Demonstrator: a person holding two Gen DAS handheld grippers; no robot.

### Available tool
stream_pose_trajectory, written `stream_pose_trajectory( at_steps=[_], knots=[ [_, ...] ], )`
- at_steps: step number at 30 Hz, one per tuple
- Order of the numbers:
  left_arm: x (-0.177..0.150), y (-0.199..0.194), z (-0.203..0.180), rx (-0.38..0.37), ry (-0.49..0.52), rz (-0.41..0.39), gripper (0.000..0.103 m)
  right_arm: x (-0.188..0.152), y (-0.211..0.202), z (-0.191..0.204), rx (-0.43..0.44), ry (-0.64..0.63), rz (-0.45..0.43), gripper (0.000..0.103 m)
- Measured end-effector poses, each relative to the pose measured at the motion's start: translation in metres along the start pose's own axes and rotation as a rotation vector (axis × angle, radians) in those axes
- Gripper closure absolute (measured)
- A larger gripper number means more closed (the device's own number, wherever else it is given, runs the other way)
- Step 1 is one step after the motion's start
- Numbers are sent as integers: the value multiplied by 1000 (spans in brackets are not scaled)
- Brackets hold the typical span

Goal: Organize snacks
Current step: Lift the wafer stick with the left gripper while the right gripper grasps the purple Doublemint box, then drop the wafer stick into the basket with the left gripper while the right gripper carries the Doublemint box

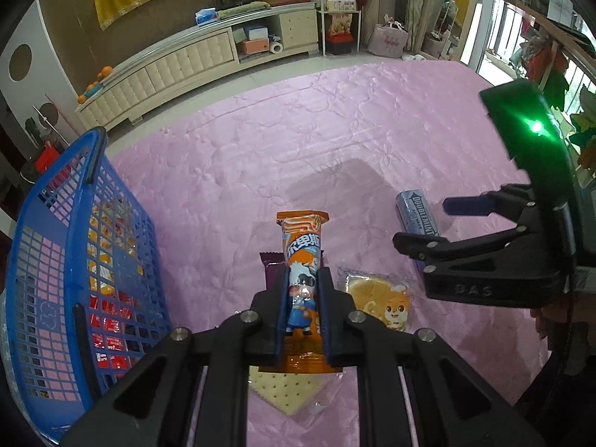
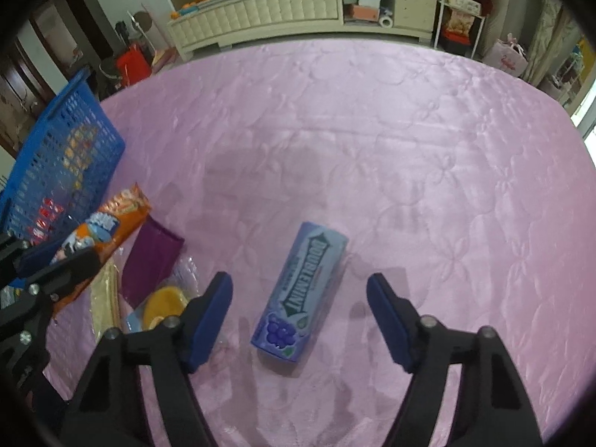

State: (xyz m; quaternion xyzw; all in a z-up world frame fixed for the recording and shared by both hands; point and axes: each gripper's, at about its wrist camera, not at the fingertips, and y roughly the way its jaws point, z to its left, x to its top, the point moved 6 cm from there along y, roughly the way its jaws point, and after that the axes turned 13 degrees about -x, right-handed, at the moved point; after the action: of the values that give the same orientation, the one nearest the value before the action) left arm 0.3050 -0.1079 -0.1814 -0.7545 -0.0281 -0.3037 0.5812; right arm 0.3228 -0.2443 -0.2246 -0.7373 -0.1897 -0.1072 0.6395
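Observation:
My left gripper (image 1: 302, 273) is shut on an orange snack packet (image 1: 301, 246) with a cartoon figure and holds it above the pink cover; the packet also shows in the right wrist view (image 2: 111, 219). My right gripper (image 2: 300, 290) is open, its fingers on either side of a blue Doublemint gum box (image 2: 301, 290) that lies flat on the cover. The box also shows in the left wrist view (image 1: 415, 219), with my right gripper (image 1: 428, 223) above it. A blue plastic basket (image 1: 52, 260) with several snacks stands at the left.
Under the held packet lie a purple wrapper (image 2: 151, 260), a cracker pack (image 1: 285, 391) and a round cake pack with a cartoon animal (image 1: 380, 298). The pink quilted cover (image 2: 372, 130) stretches far ahead. A cream cabinet (image 1: 186, 59) stands beyond its edge.

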Motion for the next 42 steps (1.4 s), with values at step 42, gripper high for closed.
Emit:
stream_pose_trajectory(
  at_steps=[42],
  knots=[
    [-36, -161, 62, -31, -56, -274, 90, -1, -190, 102, 184, -165, -317, 68]
  ],
)
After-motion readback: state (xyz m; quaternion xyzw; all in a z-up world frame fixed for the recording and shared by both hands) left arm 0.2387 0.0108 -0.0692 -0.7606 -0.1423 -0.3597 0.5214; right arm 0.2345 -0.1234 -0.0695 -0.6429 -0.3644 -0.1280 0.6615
